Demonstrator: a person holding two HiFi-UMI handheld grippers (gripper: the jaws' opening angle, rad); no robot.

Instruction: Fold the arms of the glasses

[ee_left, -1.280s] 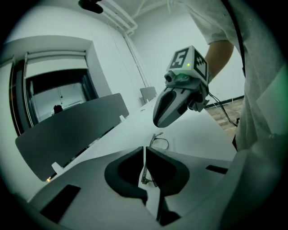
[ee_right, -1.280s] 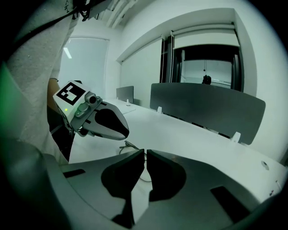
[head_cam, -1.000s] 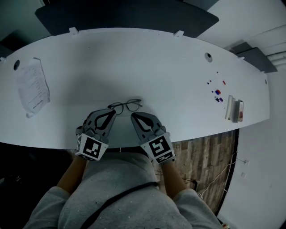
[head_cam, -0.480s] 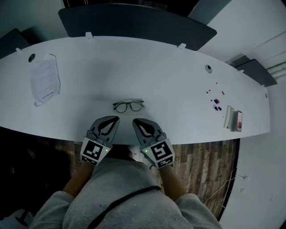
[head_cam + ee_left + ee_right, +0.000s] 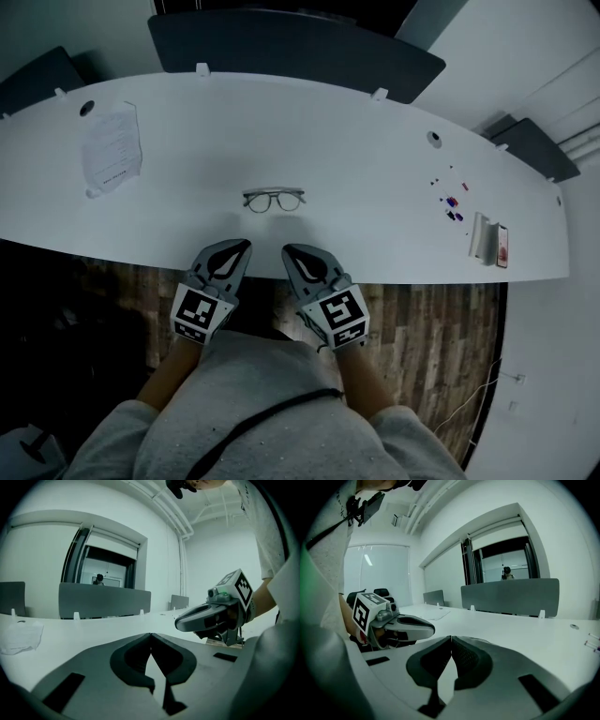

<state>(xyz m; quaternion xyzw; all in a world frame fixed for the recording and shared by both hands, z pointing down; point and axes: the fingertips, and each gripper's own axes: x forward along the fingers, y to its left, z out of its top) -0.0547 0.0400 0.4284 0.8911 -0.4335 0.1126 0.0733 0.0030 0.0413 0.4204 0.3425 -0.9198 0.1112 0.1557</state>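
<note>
Now the glasses (image 5: 274,200) are lying on the white table (image 5: 356,150), in the middle of the frame. The left gripper (image 5: 244,246) and the right gripper (image 5: 288,250) are hovering side by side just below them, near the table's lower edge, not touching them. Both are showing closed jaws with nothing between them.

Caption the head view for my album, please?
Left hand-held gripper and right hand-held gripper, both shut and empty, at the table edge, short of the glasses.
</note>
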